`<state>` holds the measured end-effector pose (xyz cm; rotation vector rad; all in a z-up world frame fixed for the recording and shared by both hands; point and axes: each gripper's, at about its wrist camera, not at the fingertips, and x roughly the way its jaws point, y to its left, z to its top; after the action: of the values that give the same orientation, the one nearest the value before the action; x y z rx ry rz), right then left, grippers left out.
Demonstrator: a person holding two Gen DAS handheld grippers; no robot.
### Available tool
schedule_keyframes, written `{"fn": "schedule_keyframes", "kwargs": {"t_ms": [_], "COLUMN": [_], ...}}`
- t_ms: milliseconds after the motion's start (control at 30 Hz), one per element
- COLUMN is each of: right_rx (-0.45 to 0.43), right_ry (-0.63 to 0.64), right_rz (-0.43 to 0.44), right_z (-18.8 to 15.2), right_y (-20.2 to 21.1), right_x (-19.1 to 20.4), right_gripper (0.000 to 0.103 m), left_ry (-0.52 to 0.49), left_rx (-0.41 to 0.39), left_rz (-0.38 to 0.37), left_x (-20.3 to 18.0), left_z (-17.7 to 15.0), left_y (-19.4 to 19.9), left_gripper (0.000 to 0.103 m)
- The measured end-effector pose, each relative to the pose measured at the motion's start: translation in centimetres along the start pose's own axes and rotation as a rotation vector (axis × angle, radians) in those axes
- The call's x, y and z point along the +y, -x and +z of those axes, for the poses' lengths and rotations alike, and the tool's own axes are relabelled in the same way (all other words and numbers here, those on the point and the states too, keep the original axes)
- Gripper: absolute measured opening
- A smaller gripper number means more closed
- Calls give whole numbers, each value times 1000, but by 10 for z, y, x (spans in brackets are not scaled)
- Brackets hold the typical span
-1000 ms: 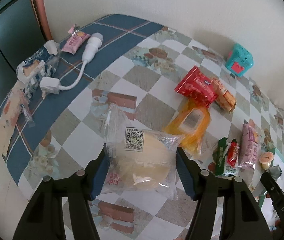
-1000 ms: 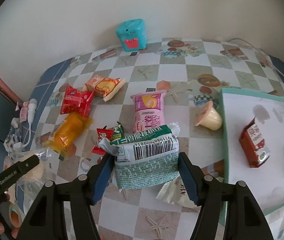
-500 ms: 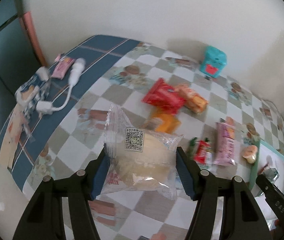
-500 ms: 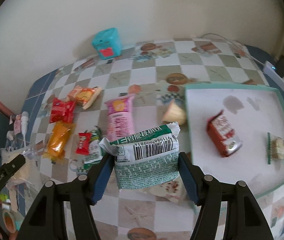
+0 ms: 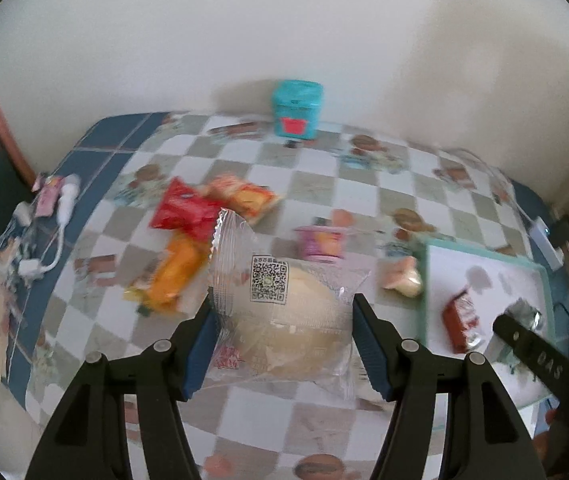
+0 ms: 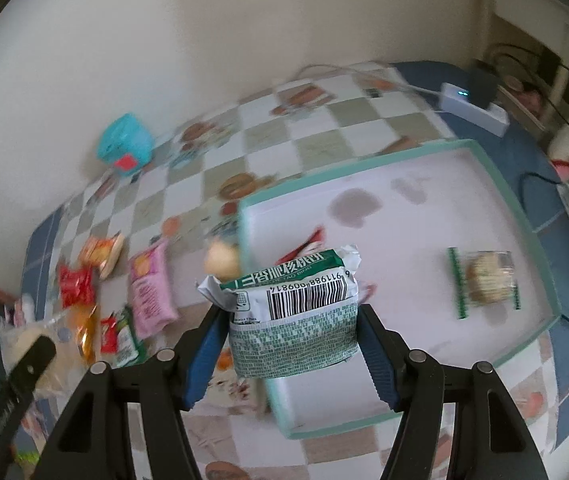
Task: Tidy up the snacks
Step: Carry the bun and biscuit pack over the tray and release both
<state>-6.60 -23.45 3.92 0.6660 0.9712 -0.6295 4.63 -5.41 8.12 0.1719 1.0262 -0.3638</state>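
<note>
My left gripper (image 5: 284,332) is shut on a clear-wrapped pale bun (image 5: 284,316) with a QR label, held above the checked table. My right gripper (image 6: 290,340) is shut on a green and white snack packet (image 6: 292,316) with a barcode, held over the near left edge of the teal-rimmed white tray (image 6: 524,220). The tray also shows in the left wrist view (image 5: 424,280). In the tray lie a red packet (image 5: 464,316) and a clear-wrapped biscuit (image 6: 484,278). On the table lie a red packet (image 5: 184,212), an orange packet (image 5: 172,276), a pink packet (image 6: 150,292) and a jelly cup (image 5: 402,280).
A teal box (image 5: 296,112) stands at the back by the wall. A white charger and cable (image 5: 60,216) lie at the table's left edge. A white power strip (image 6: 472,108) with cables lies beyond the tray. A small red and green packet (image 6: 118,336) lies near the pink one.
Both grippers have swung right towards the tray with their packets still held. The right gripper's packet now hangs over the tray's near left edge.
</note>
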Motion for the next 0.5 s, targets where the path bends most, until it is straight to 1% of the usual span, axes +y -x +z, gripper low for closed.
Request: {"fn": "schedule_keyframes", "kwargs": {"t_ms": [167, 300, 400, 500], "right_rx": [-16, -17, -4, 0], "right_ry": [-109, -171, -220, -258], "right_rz": [-33, -59, -75, -131], "right_z": [13, 19, 22, 23], "right_y": [4, 5, 2, 1], "right_x": [-44, -72, -93, -111], "right_gripper": [68, 68, 68, 68], "left_ry": [-75, -140, -179, -217], "left_rx": [11, 27, 58, 99], "left_rz": [-45, -84, -126, -163], "left_x": [-42, -75, -98, -121], "left_z": [-6, -13, -21, -30], "left_y": [-1, -4, -10, -18], "left_gripper": [66, 66, 66, 66]}}
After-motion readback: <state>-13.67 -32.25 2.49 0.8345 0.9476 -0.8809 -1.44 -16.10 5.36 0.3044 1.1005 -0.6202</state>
